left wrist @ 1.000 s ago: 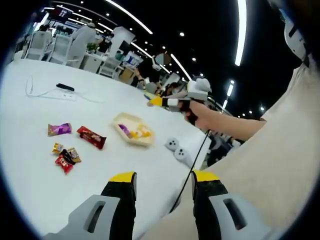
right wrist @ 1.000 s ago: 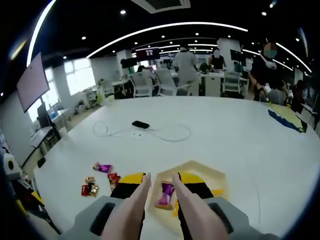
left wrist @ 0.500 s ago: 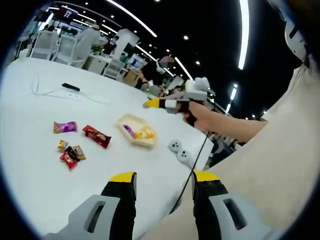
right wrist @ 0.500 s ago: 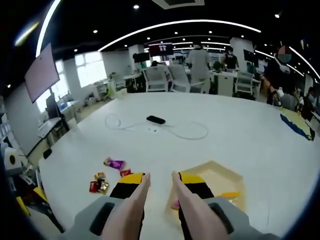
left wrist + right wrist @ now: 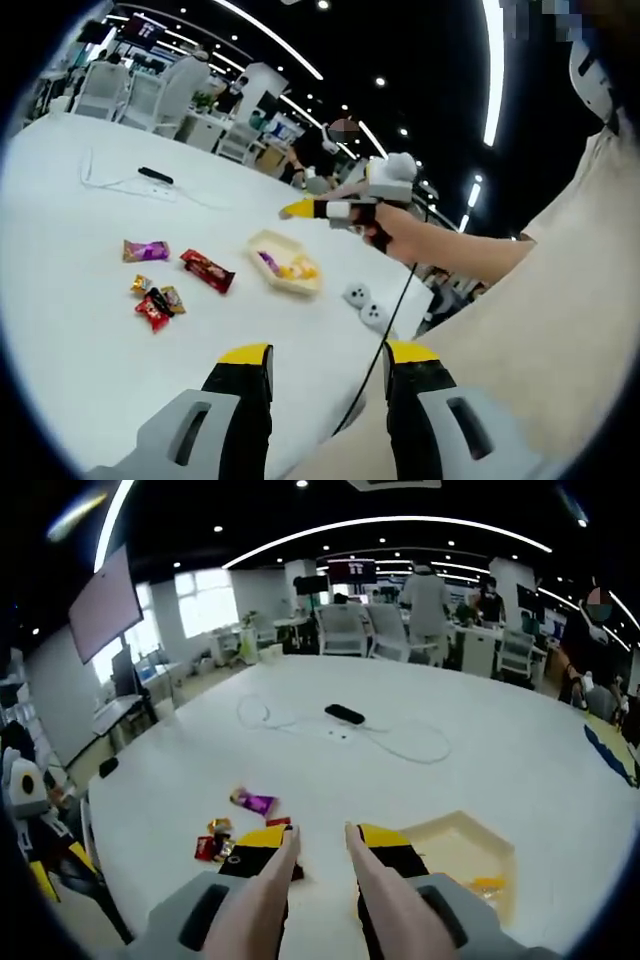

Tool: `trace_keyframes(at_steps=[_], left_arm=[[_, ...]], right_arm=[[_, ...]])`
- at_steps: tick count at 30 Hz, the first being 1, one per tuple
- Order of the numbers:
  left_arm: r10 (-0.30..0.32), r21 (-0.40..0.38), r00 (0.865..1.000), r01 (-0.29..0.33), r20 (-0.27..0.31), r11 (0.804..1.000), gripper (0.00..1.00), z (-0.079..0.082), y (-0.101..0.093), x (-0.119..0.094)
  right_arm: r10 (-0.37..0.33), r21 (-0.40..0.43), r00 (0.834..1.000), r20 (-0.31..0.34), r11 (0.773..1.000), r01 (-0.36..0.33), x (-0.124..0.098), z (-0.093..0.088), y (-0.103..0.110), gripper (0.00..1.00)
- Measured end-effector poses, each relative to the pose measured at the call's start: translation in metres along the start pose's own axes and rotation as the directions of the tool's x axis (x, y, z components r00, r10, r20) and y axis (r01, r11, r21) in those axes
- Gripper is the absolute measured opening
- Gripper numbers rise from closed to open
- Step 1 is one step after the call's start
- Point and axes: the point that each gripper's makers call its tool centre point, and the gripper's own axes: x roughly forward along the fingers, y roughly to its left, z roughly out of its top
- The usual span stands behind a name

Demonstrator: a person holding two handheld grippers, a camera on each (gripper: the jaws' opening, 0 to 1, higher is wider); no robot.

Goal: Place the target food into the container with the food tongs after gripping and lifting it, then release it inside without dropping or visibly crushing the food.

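My right gripper (image 5: 322, 840) is shut on the food tongs (image 5: 270, 890), whose two pale arms stand a little apart with nothing between them. It hovers over the white table (image 5: 420, 780), left of the cream container (image 5: 470, 852). The container (image 5: 285, 272) holds yellow and purple pieces. A purple wrapper (image 5: 255, 802), a red bar (image 5: 207, 270) and a cluster of small candies (image 5: 212, 846) lie just ahead of the tongs. A hand holds the right gripper (image 5: 305, 208) above the container. My left gripper (image 5: 328, 360) is open and empty near the table's edge.
A black device (image 5: 343, 714) with a white cable lies farther out on the table. Two small white round objects (image 5: 365, 305) sit near the table edge beside the container. A person's arm and body stand at the right of the left gripper view. Chairs and people are behind the table.
The right gripper with the tongs has moved left, from above the container to in front of the loose snacks. The left gripper view has shifted only slightly.
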Motion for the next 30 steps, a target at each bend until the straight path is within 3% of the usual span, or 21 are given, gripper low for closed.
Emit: trace_keyframes(at_steps=[13,30], left_arm=[[0.025,-0.018,0.999,-0.025,0.035,1.0,0.43,0.0,0.008,-0.011],[0.07,-0.052,0.995,-0.067,0.068,0.996,0.43,-0.003,0.02,-0.027]], right_arm=[[0.065,-0.074,0.997,-0.032,0.995,-0.067,0.018,0.007,0.027,0.26],[0.137,-0.11,0.988,-0.073,0.983,-0.144,0.042,0.007,0.055,0.26]])
